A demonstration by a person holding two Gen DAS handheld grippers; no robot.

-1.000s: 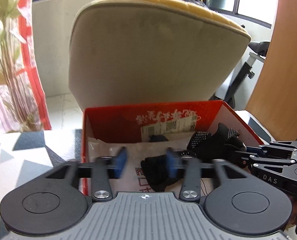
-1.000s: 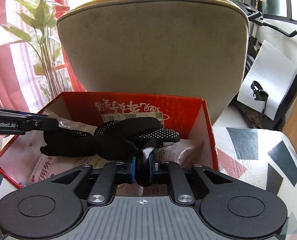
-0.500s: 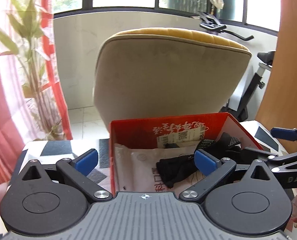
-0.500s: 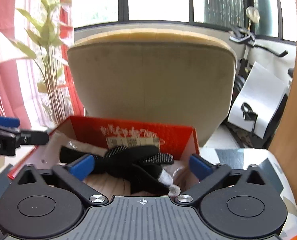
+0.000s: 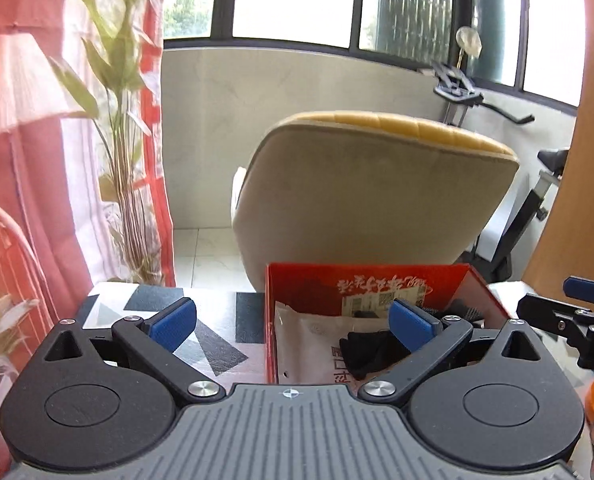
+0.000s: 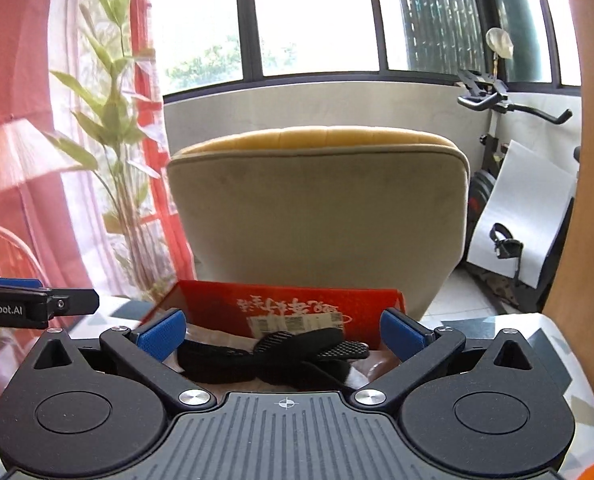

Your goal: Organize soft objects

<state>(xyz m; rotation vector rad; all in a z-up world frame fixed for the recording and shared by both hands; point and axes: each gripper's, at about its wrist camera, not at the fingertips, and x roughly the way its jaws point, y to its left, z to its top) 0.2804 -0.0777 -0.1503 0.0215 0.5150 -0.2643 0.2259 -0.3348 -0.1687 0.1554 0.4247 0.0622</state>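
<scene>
A red cardboard box [image 5: 321,282] [image 6: 217,300] stands on the patterned table, with black dotted gloves [image 6: 281,354] [image 5: 367,346] lying loose inside on white plastic packets [image 5: 309,332]. My left gripper [image 5: 293,322] is open, raised above and in front of the box's left wall, nothing between its blue pads. My right gripper [image 6: 283,332] is open too, held above the gloves without touching them. The right gripper's fingers [image 5: 569,312] show at the right edge of the left wrist view. At the left edge of the right wrist view shows a left gripper finger [image 6: 37,304].
A beige and yellow chair [image 5: 373,196] [image 6: 317,208] stands right behind the box. A plant [image 5: 117,120] and red curtains [image 5: 21,160] are at the left, an exercise bike [image 6: 497,128] and a wooden panel [image 5: 577,184] at the right. The table [image 5: 213,320] has a geometric cloth.
Both grippers opened and let go of the black gloves, which now lie in the box. Both hands then rose and pulled back from it.
</scene>
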